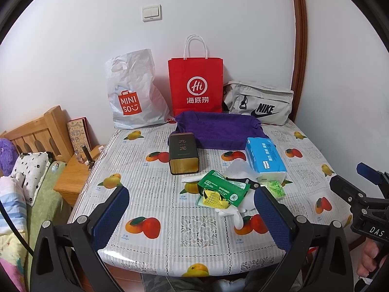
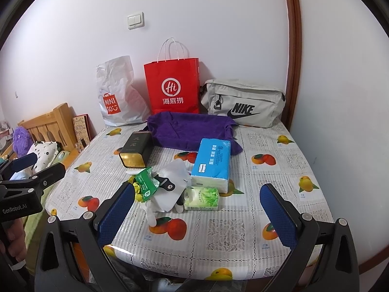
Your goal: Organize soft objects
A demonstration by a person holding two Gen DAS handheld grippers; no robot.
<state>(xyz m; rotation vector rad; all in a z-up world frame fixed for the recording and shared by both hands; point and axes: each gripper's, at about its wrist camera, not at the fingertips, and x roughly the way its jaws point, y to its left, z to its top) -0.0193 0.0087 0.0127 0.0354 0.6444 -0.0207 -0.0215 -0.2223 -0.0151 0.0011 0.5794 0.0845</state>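
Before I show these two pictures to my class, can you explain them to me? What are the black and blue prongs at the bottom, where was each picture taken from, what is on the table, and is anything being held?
There is no robot here. A person holds a hand tool in each hand, and each tool has a camera looking along its two blue-padded fingers. One picture comes from the left gripper, the other from the right gripper. Both are open and hold nothing.

On the fruit-patterned table lie a dark tin, a blue tissue pack, a small green tissue pack, a green packet in a white jumble, and a purple cloth. Against the wall stand a white Miniso bag, a red paper bag and a grey Nike bag.
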